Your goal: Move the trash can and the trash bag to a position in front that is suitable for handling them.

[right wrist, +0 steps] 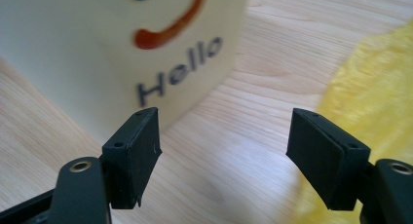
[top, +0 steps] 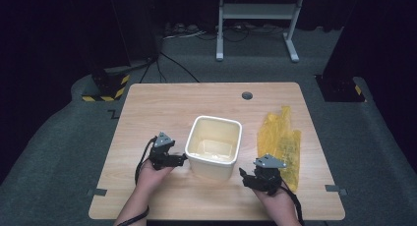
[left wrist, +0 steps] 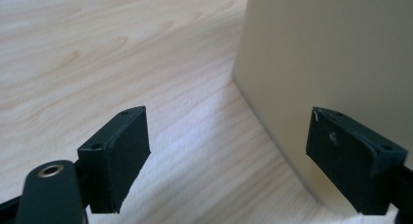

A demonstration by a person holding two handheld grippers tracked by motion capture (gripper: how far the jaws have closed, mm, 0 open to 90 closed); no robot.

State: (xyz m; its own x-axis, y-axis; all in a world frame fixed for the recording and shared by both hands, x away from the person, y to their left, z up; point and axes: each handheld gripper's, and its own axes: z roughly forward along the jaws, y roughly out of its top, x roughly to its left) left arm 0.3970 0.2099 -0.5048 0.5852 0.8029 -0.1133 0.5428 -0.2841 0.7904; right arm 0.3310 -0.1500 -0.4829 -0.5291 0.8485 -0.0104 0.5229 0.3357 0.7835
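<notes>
Nearest the person, both hands rest low on the table [top: 162, 103]. The left tool [top: 183, 159] stands wide open, holding nothing, its jaws level against the near left wall of the cream bin [top: 215, 152]. The right tool [top: 244, 175], also wide open and empty, sits just off the bin's near right corner, apart from it. The yellow plastic bag [top: 280, 142] lies flat just beyond the right hand, its long axis running away from the person; nothing stands between them.
</notes>
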